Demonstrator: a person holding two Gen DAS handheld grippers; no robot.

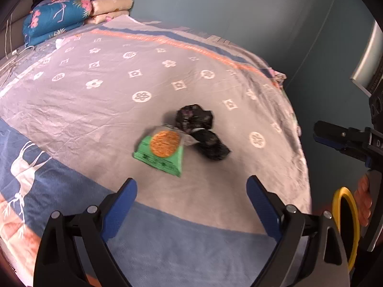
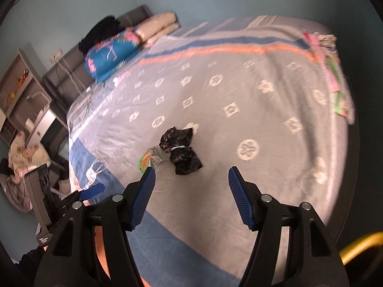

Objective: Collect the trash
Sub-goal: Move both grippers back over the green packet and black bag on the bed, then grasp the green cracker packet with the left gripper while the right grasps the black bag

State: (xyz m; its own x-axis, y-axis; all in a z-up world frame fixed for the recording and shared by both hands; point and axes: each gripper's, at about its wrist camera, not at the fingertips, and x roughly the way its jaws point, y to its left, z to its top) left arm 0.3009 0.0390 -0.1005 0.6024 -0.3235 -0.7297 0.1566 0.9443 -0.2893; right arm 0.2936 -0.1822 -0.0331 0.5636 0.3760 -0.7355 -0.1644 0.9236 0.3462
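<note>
Overhead, both grippers are hanging above a bed (image 1: 95, 110); the left gripper (image 1: 191, 189) and right gripper (image 2: 191, 179) are each standing spread, pinching nothing; a green snack wrapper (image 1: 160, 153) is lying mid-bed, touching a crumpled black bag (image 1: 201, 131) on its far side; folded quilts (image 1: 55, 16) are sitting stacked at the head of the bed.

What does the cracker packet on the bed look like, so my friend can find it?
Look at the big bed with the grey flower-patterned blanket. Near its middle lie two bits of trash touching each other. The packet is the flat green one showing a round orange cracker; its neighbour is a crumpled black bag.
</note>
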